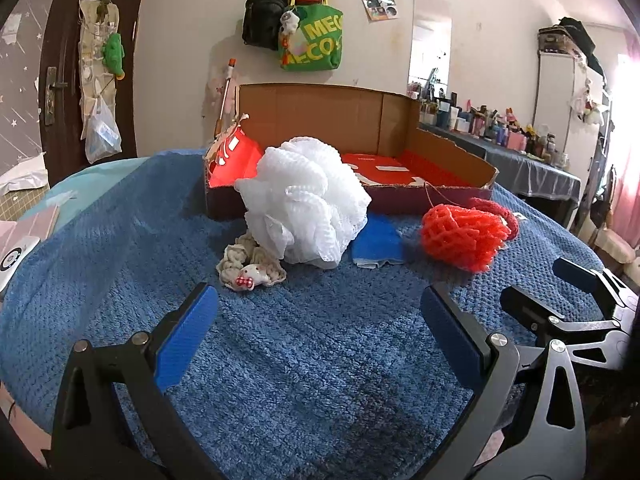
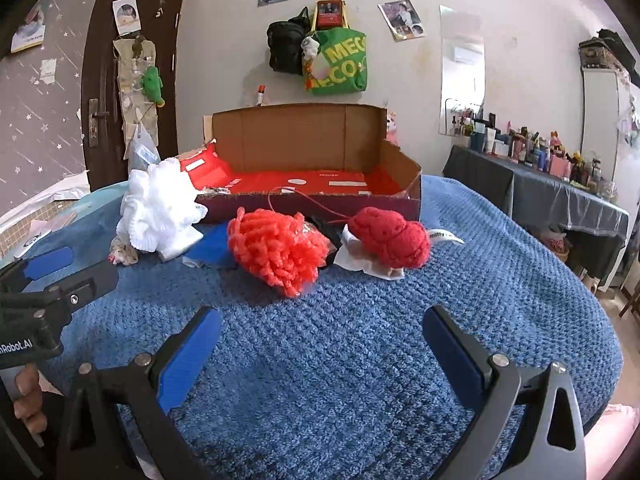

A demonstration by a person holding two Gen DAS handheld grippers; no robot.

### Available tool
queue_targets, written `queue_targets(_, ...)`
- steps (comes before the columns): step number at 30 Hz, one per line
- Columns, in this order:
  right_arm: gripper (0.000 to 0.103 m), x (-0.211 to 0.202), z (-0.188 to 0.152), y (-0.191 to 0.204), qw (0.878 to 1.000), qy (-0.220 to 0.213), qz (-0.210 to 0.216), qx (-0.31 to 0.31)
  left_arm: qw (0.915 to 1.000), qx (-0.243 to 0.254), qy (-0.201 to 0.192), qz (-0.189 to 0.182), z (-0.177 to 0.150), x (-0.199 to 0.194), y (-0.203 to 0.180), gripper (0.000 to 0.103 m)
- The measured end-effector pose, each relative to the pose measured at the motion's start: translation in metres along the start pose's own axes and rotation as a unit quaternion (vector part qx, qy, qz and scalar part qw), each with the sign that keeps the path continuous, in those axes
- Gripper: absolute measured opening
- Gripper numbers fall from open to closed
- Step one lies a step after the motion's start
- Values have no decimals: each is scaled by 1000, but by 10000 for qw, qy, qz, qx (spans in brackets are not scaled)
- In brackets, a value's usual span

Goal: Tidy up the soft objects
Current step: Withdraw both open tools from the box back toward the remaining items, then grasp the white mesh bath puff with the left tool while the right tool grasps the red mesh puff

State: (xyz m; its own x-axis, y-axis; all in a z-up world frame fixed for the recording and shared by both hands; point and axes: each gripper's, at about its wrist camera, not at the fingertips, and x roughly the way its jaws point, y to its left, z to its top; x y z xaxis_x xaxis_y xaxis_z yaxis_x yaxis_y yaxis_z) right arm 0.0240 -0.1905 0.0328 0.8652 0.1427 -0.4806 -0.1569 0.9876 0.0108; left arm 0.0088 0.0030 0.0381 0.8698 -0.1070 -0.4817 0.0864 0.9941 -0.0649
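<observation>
Left gripper [image 1: 318, 332]: fingers spread wide, holding nothing, low over the blue blanket [image 1: 304, 380] and aimed at the white mesh pouf [image 1: 304, 204], likely its first pick.
Right gripper [image 2: 322, 352]: likewise released and empty, facing the orange mesh pouf [image 2: 280, 252].
Soft objects: lined up just in front of the cardboard box [image 2: 320, 136], with the red knitted piece [image 2: 392, 240] toward the blanket's right edge.
Box: open-topped at the blanket's far edge, apparently the destination, nothing soft visibly in it yet.
</observation>
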Motion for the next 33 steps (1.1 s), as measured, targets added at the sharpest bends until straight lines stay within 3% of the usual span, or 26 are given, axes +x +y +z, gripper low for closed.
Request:
queue_targets(12, 103, 13, 6, -3, 9999, 115, 59, 71, 9998, 61, 116, 126, 12, 13, 7, 103)
queue_targets(25, 103, 42, 47, 2, 9986, 271, 457, 32, 9982, 499, 289, 149, 65, 44, 11, 103)
queue_targets(29, 98, 56, 54, 5, 9968, 496, 626, 19, 9974, 564, 439, 68, 73, 57, 13, 103)
queue_targets(33, 83, 64, 56, 8, 9947, 647, 800, -15, 9958, 628, 653, -143, 78, 69, 12, 103)
